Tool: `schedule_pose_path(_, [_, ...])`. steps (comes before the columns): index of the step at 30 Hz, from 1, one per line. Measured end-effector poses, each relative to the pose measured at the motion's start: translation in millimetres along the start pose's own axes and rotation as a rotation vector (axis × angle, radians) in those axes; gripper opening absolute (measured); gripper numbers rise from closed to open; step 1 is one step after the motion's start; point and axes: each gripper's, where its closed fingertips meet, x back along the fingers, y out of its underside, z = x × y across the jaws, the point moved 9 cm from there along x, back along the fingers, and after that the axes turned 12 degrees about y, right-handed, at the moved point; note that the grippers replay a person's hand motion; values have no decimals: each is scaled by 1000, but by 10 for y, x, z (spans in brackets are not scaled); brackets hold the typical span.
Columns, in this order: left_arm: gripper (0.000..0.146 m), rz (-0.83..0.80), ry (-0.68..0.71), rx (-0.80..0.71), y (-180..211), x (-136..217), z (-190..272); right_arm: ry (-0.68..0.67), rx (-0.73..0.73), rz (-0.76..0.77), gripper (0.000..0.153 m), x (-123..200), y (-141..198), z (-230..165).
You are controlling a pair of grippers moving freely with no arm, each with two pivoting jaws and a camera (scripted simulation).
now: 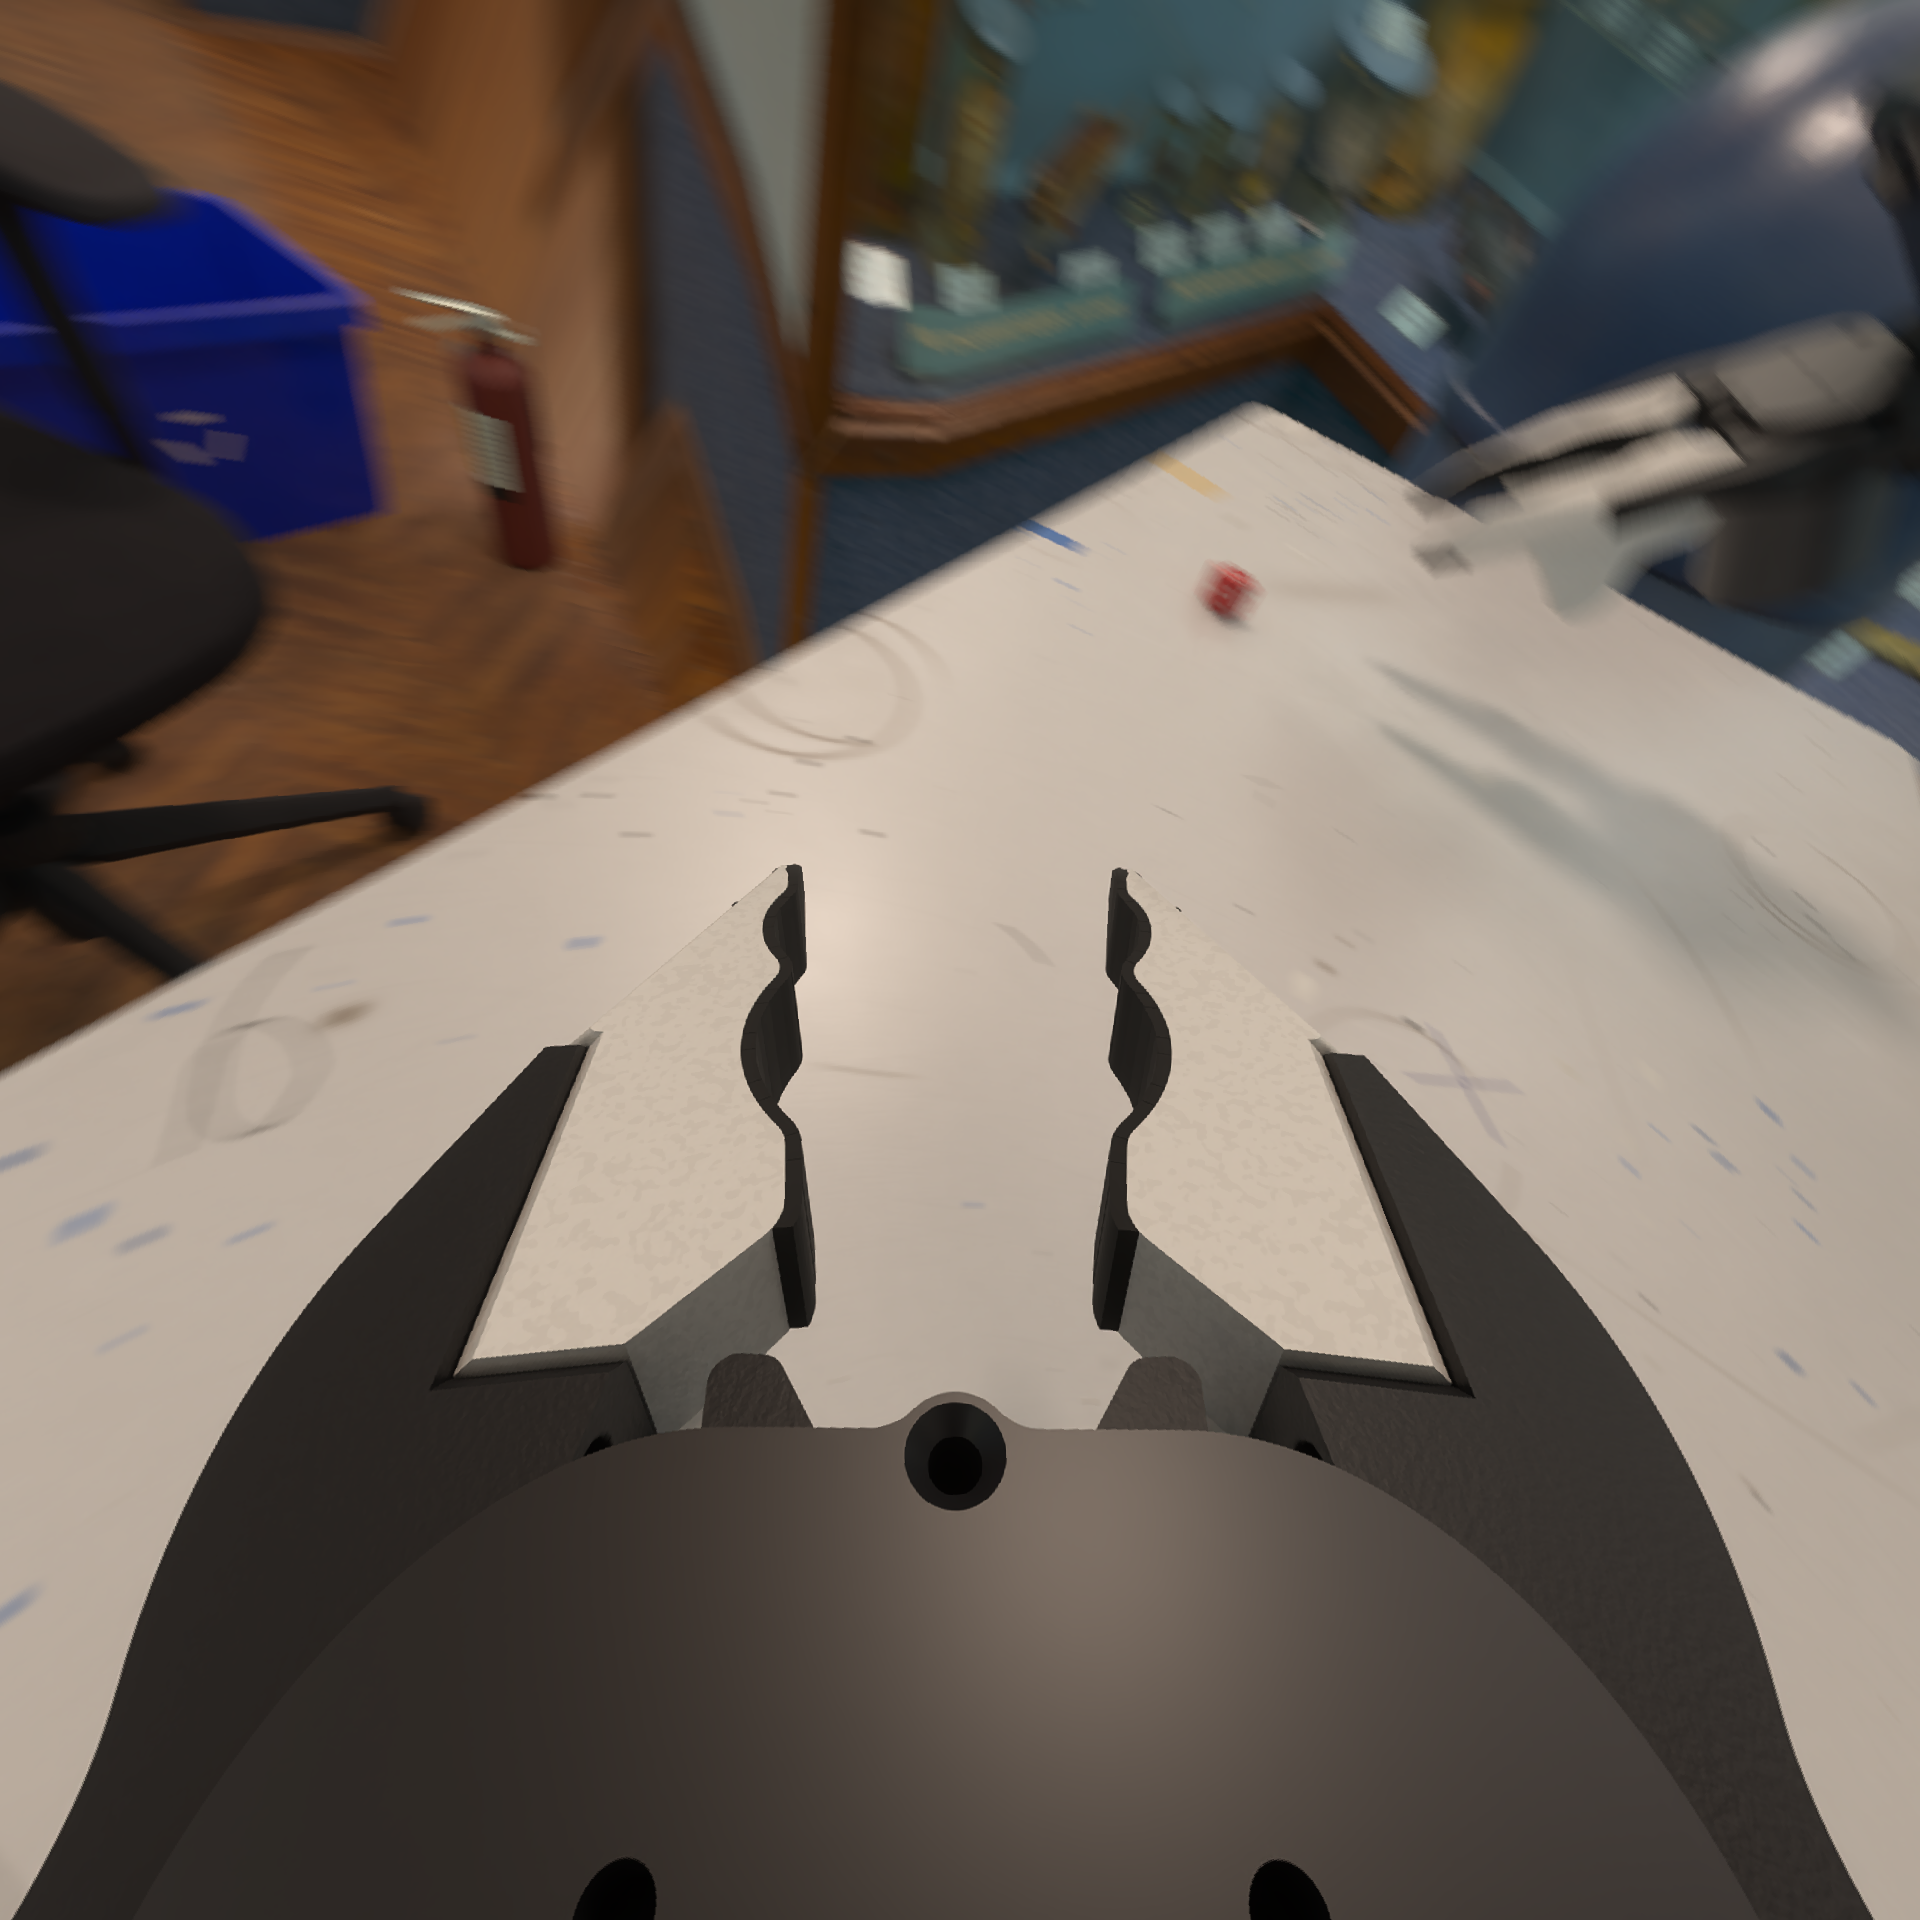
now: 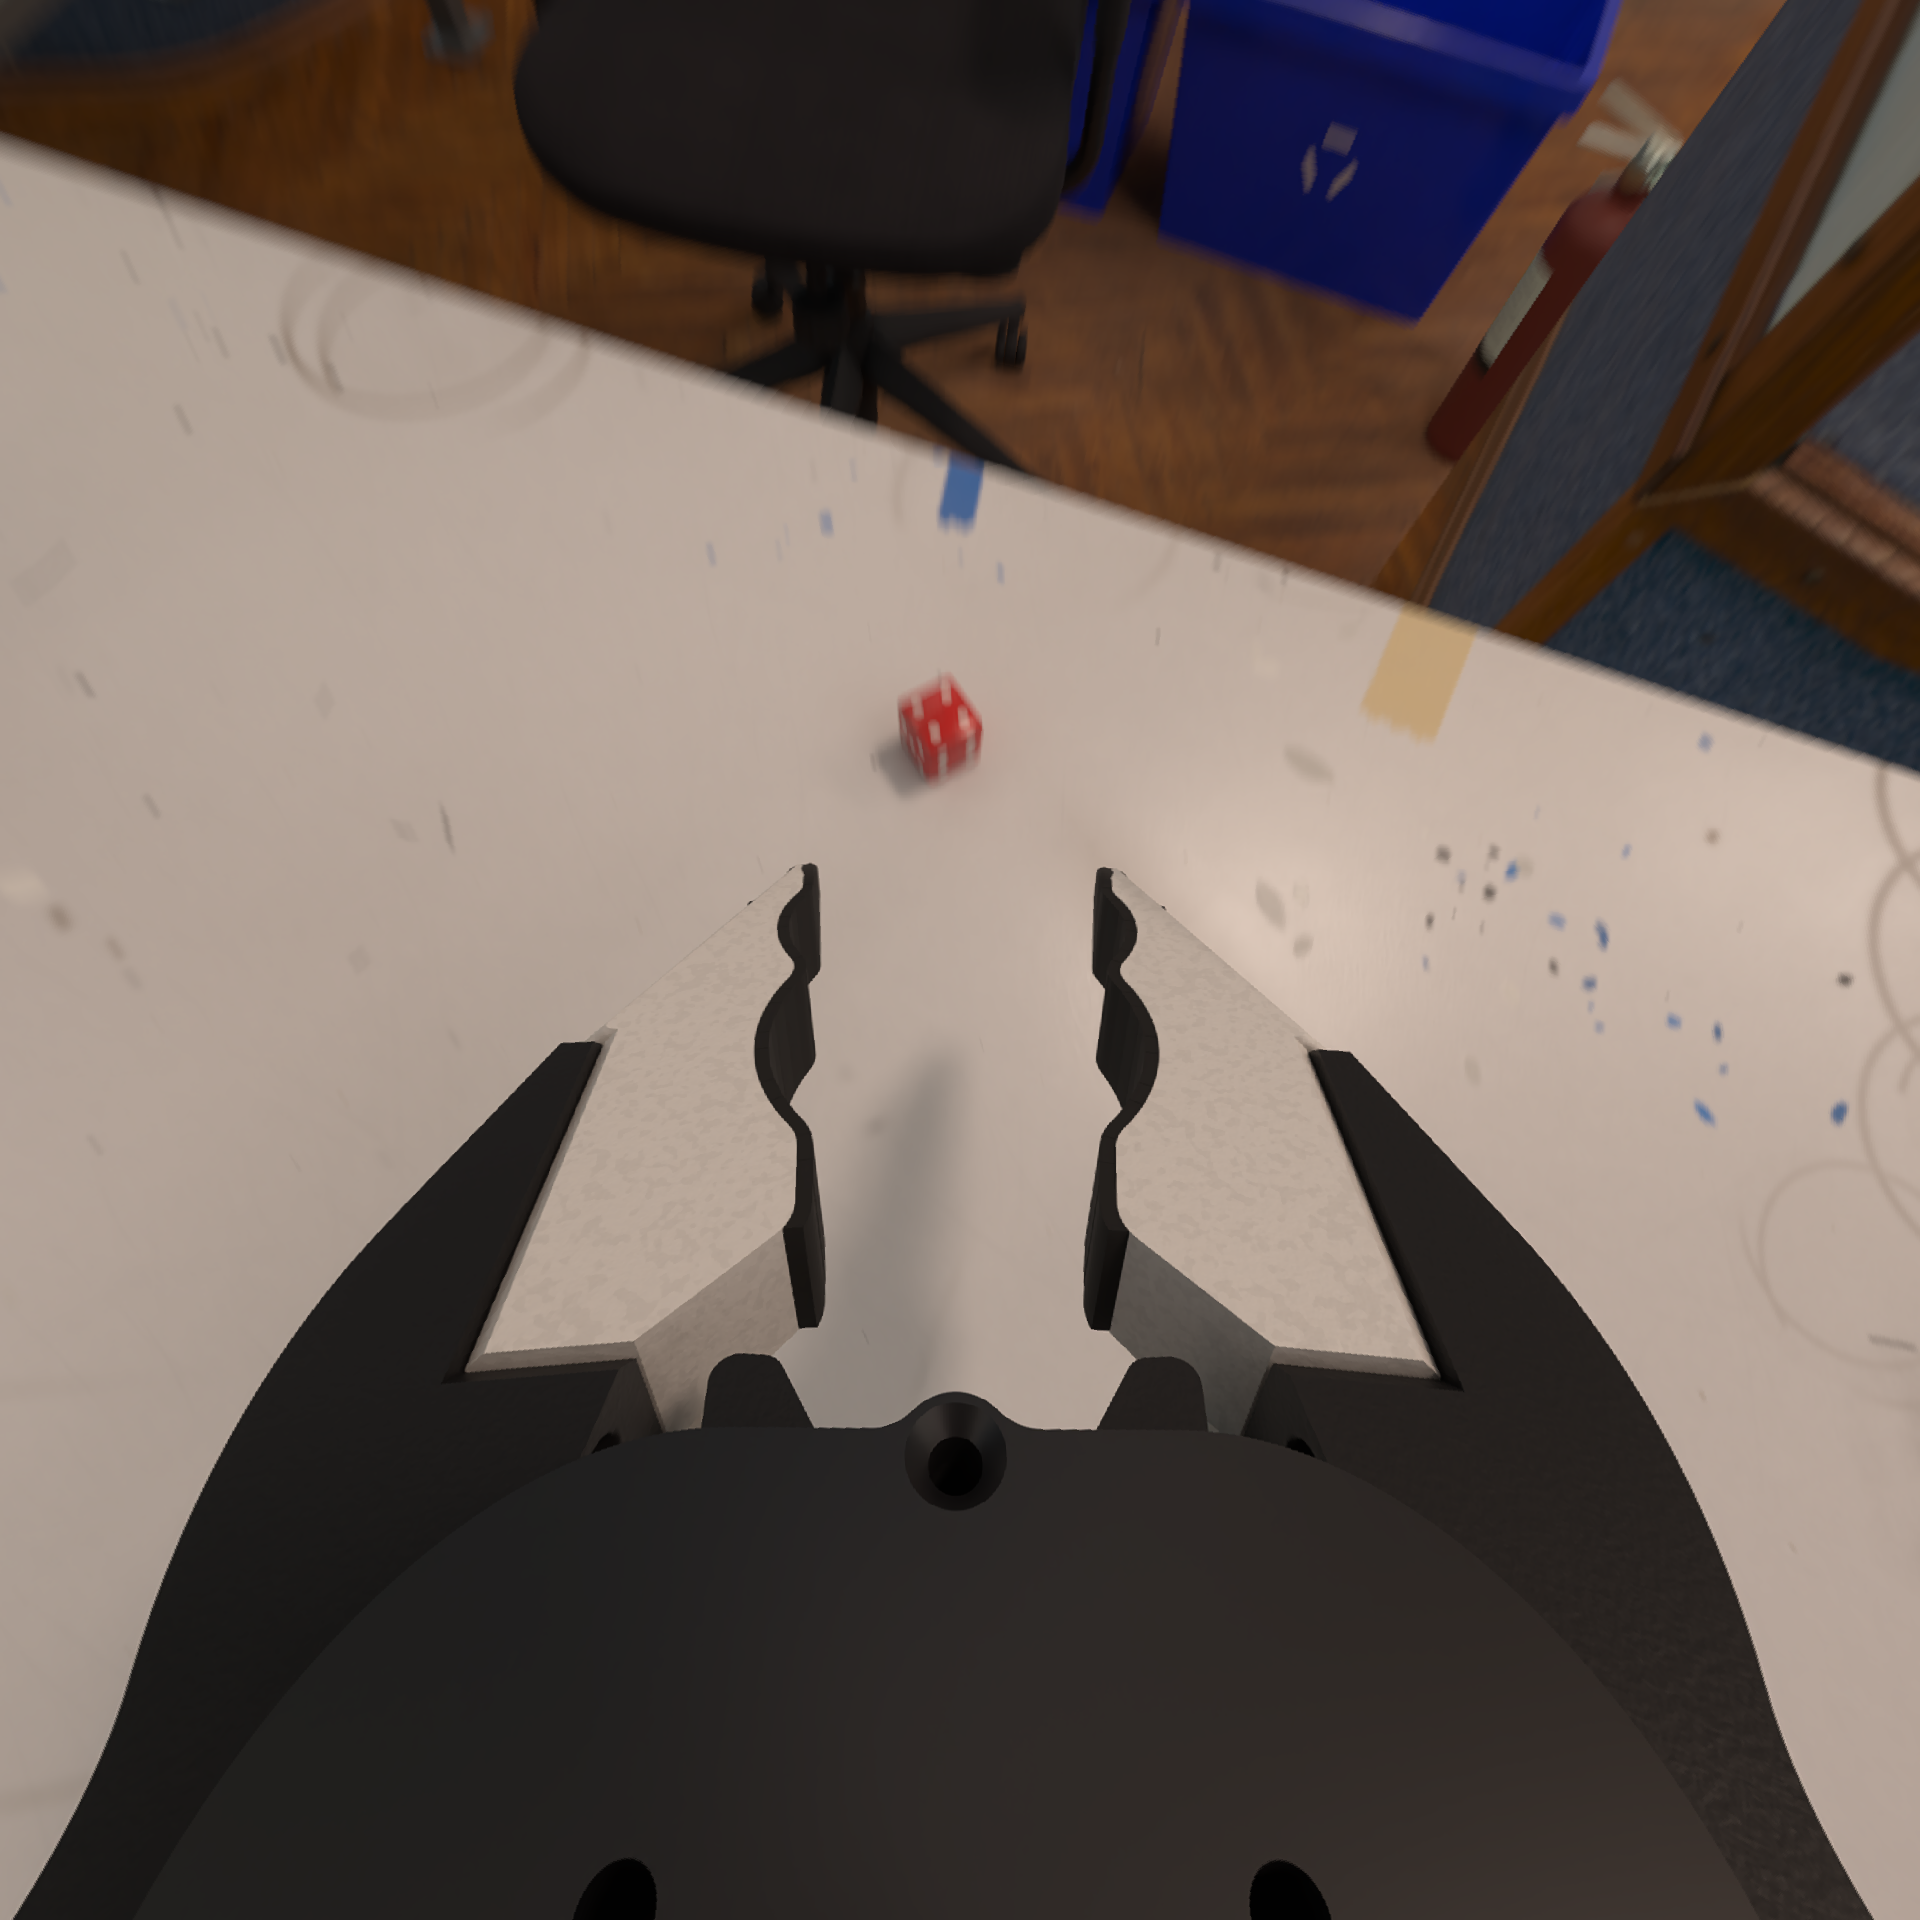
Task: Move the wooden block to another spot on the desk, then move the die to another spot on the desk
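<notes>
A small red die (image 2: 939, 727) with white pips lies on the white desk (image 2: 416, 727), just beyond my right gripper's tips. My right gripper (image 2: 956, 873) is open and empty, above the desk and pointing at the die. The die also shows far off in the left wrist view (image 1: 1229, 592), blurred. My left gripper (image 1: 956, 875) is open and empty over a bare part of the desk (image 1: 623, 831). The right gripper (image 1: 1538, 540) shows at the far right of the left wrist view, near the die. No wooden block is in view.
The desk's far edge runs diagonally, marked by a blue tape strip (image 2: 961, 488) and a tan tape strip (image 2: 1418, 675). Beyond it stand a black office chair (image 2: 810, 135), blue bins (image 2: 1351, 145), a red fire extinguisher (image 1: 504, 457) and a wooden cabinet (image 1: 1091, 208).
</notes>
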Motion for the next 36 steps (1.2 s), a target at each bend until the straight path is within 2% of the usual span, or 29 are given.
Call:
schedule_pose_path(3, [58, 108, -228, 46, -90, 351, -373, -13, 66, -68, 47, -90, 226, 42])
schedule_pose_path(6, [58, 164, -445, 104, -129, 610, -644, -53, 22, -55, 40, -274, 222, 1])
schedule_pose_path(10, [58, 202, -551, 141, -225, 753, -847, -108, 57, -56, 37, -548, 15, -136])
schedule_pose_path(14, [56, 178, -559, 117, -265, 701, -934, -149, 255, -40, 32, -740, -149, -138])
schedule_pose_path(18, [47, 141, -527, 107, -213, 628, -953, -289, 394, -82, 30, -922, -216, -56])
schedule_pose_path(22, [38, 153, -524, 86, -221, 638, -945, -340, 454, -84, 27, -1005, -226, -14])
schedule_pose_path(24, [38, 163, -513, 90, -224, 635, -945, -369, 452, -79, 19, -1011, -216, -6])
schedule_pose_path(27, [38, 157, -505, 89, -217, 617, -951, -361, 466, -57, 19, -997, -206, -15])
schedule_pose_path(31, [38, 148, -510, 82, -205, 603, -948, -424, 464, -2, 19, -697, -321, -208])
schedule_pose_path(34, [38, 147, -516, 85, -181, 596, -947, -603, 497, 84, 19, -281, -379, -704])
schedule_pose_path(36, [38, 141, -514, 87, -159, 583, -946, -713, 528, 74, 19, -119, -309, -1072])
